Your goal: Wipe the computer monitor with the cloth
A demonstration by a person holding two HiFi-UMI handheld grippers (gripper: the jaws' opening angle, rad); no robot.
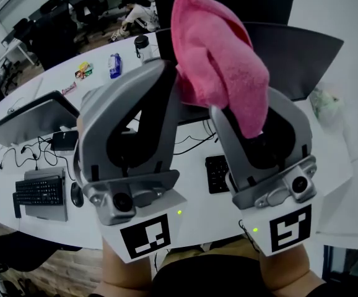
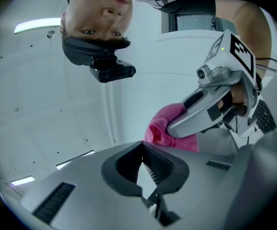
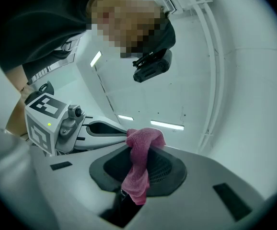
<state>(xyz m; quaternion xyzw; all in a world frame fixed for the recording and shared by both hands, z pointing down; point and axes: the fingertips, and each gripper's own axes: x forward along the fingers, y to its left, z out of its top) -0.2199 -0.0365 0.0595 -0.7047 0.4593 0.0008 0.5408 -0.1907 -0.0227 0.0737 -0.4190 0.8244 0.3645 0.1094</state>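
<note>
Both grippers are held up close under the head camera, jaws pointing upward. My right gripper (image 1: 244,113) is shut on a pink cloth (image 1: 213,54), which bunches above the jaws and hangs down between them (image 3: 139,162). My left gripper (image 1: 166,70) stands just left of it, jaws together at the tips with nothing in them (image 2: 142,145); the cloth (image 2: 165,128) touches or nearly touches its tip. A dark computer monitor (image 1: 303,60) stands on the white desk (image 1: 49,82) behind the grippers, partly hidden by them.
A second dark monitor (image 1: 253,5) stands further back, and another screen (image 1: 30,119) faces away at the left. A black keyboard (image 1: 39,190), a mouse (image 1: 75,193), cables, a second keyboard (image 1: 216,173), a bottle (image 1: 143,47) and snack packets (image 1: 114,65) lie on the desk.
</note>
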